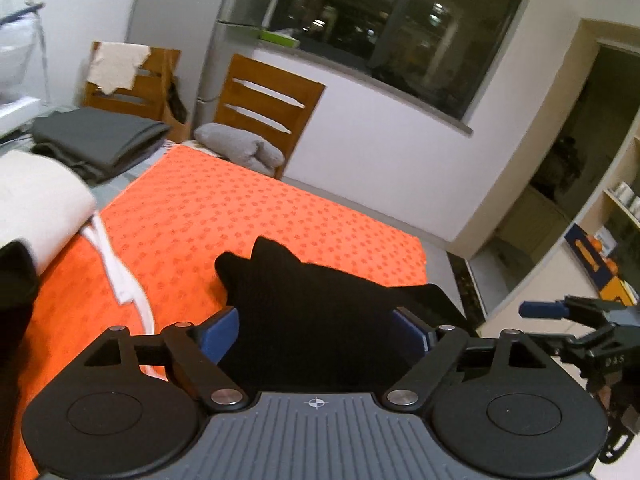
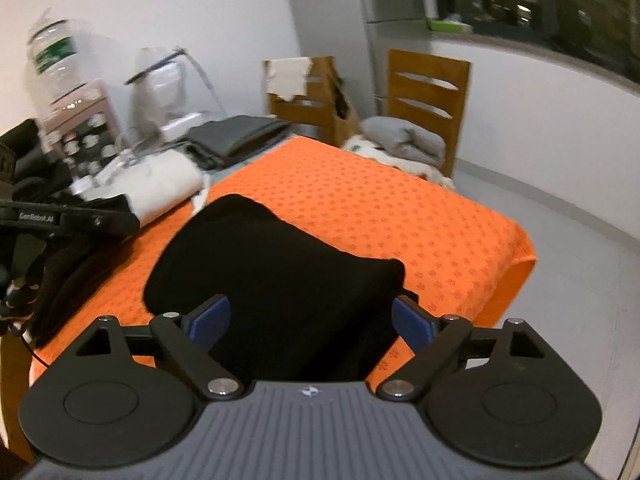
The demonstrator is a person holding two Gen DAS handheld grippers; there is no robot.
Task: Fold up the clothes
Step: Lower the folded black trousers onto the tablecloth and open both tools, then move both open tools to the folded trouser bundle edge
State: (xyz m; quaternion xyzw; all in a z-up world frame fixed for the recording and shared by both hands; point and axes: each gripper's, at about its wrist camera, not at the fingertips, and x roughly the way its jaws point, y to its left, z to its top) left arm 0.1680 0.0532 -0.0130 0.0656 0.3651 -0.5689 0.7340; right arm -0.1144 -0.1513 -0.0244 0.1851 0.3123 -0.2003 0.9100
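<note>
A black garment (image 1: pixel 304 300) lies folded on the table's orange cloth (image 1: pixel 240 208), near the front edge. My left gripper (image 1: pixel 316 320) hovers over it, blue pads (image 1: pixel 222 332) wide apart and touching nothing, so it is open. In the right wrist view the same black garment (image 2: pixel 272 264) appears as a rounded, doubled-over bundle. My right gripper (image 2: pixel 312 312) is above its near end, also open, pads (image 2: pixel 412 322) clear of the fabric. The right gripper (image 1: pixel 560 310) shows at the right edge of the left wrist view. The left gripper's body (image 2: pixel 60 220) shows at the left of the right wrist view.
A white folded cloth (image 1: pixel 36 200) with a white strap (image 1: pixel 120 276) and a grey folded stack (image 1: pixel 96 140) lie at the table's left. Dark clothes (image 2: pixel 68 272) are piled at the left edge. Two wooden chairs (image 1: pixel 272 100) stand behind, one holding a grey bundle (image 1: pixel 240 148). A water bottle (image 2: pixel 52 64) stands far left.
</note>
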